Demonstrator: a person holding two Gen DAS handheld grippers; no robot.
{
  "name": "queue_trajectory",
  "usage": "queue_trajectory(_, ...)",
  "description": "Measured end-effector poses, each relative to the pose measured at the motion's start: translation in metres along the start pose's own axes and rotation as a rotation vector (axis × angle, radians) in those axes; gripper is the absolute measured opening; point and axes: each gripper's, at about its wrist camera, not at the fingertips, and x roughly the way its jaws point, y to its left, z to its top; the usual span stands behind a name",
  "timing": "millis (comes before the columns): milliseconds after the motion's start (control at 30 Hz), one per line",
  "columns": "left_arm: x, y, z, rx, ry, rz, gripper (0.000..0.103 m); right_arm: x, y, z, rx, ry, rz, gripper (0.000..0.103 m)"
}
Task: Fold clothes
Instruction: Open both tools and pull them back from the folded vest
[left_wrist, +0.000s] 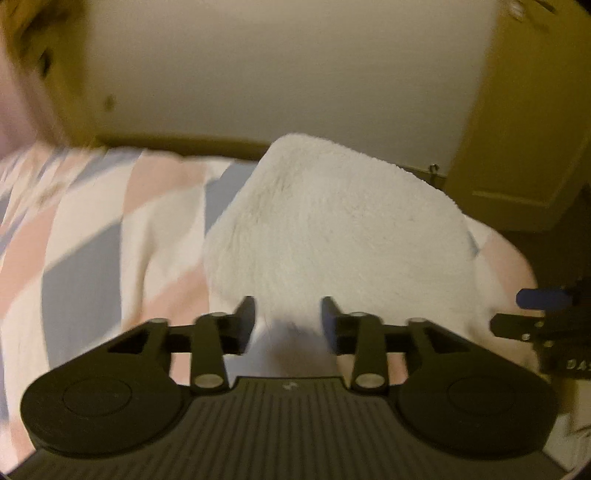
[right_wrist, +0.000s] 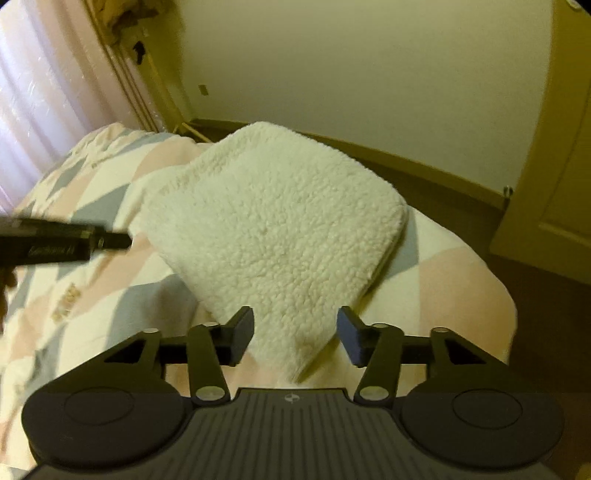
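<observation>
A cream fleece garment (right_wrist: 273, 221) lies folded into a thick rectangle on a bed with a pink, grey and white patterned cover (right_wrist: 96, 280). My right gripper (right_wrist: 295, 334) is open and empty, and the garment's near corner lies between and below its fingers. My left gripper (left_wrist: 288, 325) is open, with the garment's (left_wrist: 332, 221) near edge between its fingers; that view is blurred. The left gripper shows at the left edge of the right wrist view (right_wrist: 55, 242). The right gripper shows at the right edge of the left wrist view (left_wrist: 543, 317).
The bed's edge (right_wrist: 495, 291) curves down at the right to a dark floor (right_wrist: 546, 317). A plain wall (right_wrist: 351, 74) with a brown baseboard runs behind. A door (right_wrist: 554, 199) stands at the right. Pink curtains (right_wrist: 40, 99) hang at the left.
</observation>
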Motion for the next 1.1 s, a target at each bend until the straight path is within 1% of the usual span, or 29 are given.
queue_trajectory(33,-0.011,-0.003,-0.003,-0.025,0.013,0.008,0.043,-0.009,0.0,0.002,0.011,0.008,0.001,0.064)
queue_trajectory(67,-0.021,-0.006,-0.005,-0.045,0.024,0.016,0.048,-0.018,0.001,0.004,0.018,0.009,0.007,0.068)
queue_trajectory(200,-0.06,-0.019,-0.014,-0.102,0.049,0.052,0.058,-0.052,0.003,0.01,0.039,0.009,0.023,0.086)
queue_trajectory(267,-0.077,-0.026,-0.014,-0.122,0.05,0.074,0.065,-0.065,0.006,0.015,0.03,0.005,0.024,0.089)
queue_trajectory(400,-0.109,-0.034,-0.015,-0.159,0.06,0.127,0.071,-0.09,0.01,0.023,-0.004,0.005,0.04,0.097)
queue_trajectory(433,-0.118,-0.036,-0.015,-0.17,0.063,0.147,0.076,-0.095,0.01,0.024,-0.008,0.009,0.046,0.1)
queue_trajectory(467,-0.125,-0.038,-0.015,-0.18,0.065,0.169,0.079,-0.1,0.009,0.026,-0.01,0.015,0.052,0.101)
queue_trajectory(533,-0.139,-0.043,-0.012,-0.199,0.068,0.221,0.08,-0.113,0.009,0.029,-0.021,0.024,0.062,0.101)
queue_trajectory(600,-0.152,-0.05,-0.01,-0.222,0.067,0.256,0.086,-0.126,0.008,0.031,-0.045,0.031,0.063,0.101)
queue_trajectory(633,-0.159,-0.054,-0.009,-0.236,0.056,0.264,0.092,-0.132,0.009,0.032,-0.059,0.028,0.054,0.101)
queue_trajectory(667,-0.167,-0.059,-0.008,-0.249,0.043,0.268,0.094,-0.14,0.008,0.033,-0.083,0.02,0.042,0.101)
queue_trajectory(733,-0.181,-0.07,-0.006,-0.274,0.019,0.271,0.096,-0.155,0.008,0.033,-0.135,-0.006,0.031,0.101)
queue_trajectory(833,-0.203,-0.09,-0.004,-0.288,-0.022,0.284,0.101,-0.178,0.004,0.033,-0.202,-0.054,0.009,0.101)
queue_trajectory(967,-0.233,-0.113,-0.006,-0.32,-0.075,0.282,0.102,-0.203,-0.007,0.032,-0.211,-0.117,-0.011,0.103)
queue_trajectory(1033,-0.244,-0.122,-0.009,-0.341,-0.085,0.29,0.102,-0.218,-0.017,0.03,-0.181,-0.161,0.011,0.103)
queue_trajectory(1100,-0.252,-0.129,-0.012,-0.344,-0.081,0.314,0.102,-0.228,-0.024,0.029,-0.159,-0.184,0.01,0.103)
